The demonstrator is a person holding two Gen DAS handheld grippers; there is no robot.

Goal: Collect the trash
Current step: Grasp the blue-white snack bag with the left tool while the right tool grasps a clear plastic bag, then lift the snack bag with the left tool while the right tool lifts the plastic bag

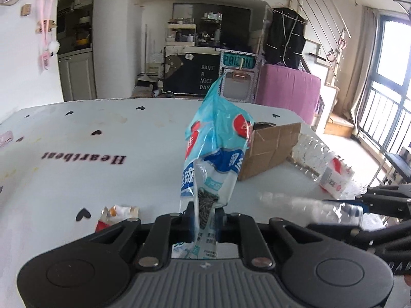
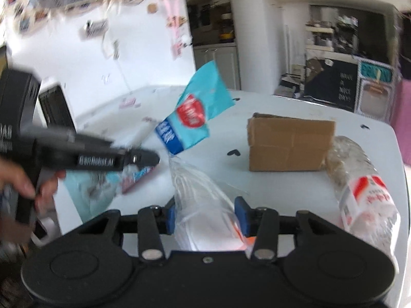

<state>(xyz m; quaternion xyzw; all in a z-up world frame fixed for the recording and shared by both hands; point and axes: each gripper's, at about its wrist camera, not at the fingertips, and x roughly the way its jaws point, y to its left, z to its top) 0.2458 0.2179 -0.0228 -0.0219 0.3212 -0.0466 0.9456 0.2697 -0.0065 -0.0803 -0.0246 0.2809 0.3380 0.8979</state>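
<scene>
The white table [image 1: 77, 133], printed with small hearts, fills the middle of both views; on it, right of centre in the right wrist view, stands the brown cardboard box [image 2: 290, 143], open at the top so far as the left wrist view shows, and just beside it at the right edge lies a clear bottle with a red and white label [image 2: 364, 195]; at lower left of the left wrist view a small torn wrapper [image 1: 115, 213] lies on the table. The left gripper [image 1: 204, 215] has its jaws pinched tight on the blue snack bag [image 1: 218, 141], which stands up through the frame's centre, clear of the table; the right gripper [image 2: 205, 217] has its pads pressed narrowly on a clear plastic bottle [image 2: 203, 195], lifted and blurred. This looks like the carry step, both pieces picked up; next I judge each must travel over the box's opening and be released there.
</scene>
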